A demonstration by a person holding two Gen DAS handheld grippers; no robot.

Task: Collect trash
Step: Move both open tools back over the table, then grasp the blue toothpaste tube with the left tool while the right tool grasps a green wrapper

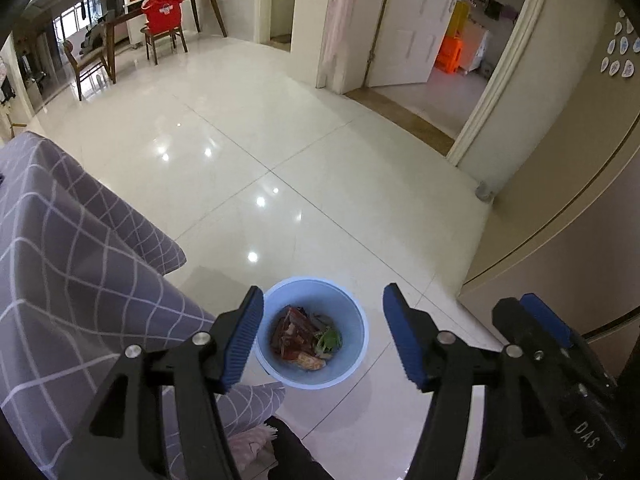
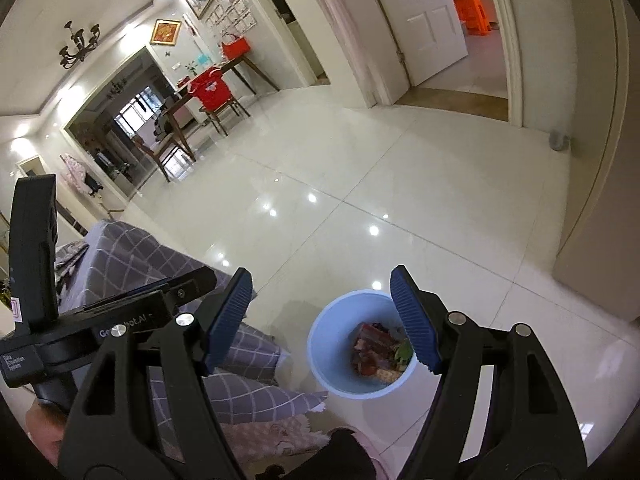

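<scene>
Both your claws are spread wide with nothing in them. The left gripper (image 1: pixel 322 334) hangs right above the blue bin (image 1: pixel 352 320), which sits upright on the tile floor (image 1: pixel 320 160) beside the grey checked cover (image 1: pixel 80 260), mouth up, wrappers (image 1: pixel 296 336) inside. The right gripper (image 2: pixel 322 316) sits off-center over it, so left's closer, I'd say.

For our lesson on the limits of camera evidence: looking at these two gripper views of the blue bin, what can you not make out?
- Bin contents, left wrist view: the wrappers are too small to identify.
- Bin's right side, right wrist view: covered by the right gripper finger.
- Bin's left rim, left wrist view: behind the left gripper finger.
- Checked grey cloth, both views: what lies under it is hidden.
- Far room: mostly blocked by the door.
</scene>
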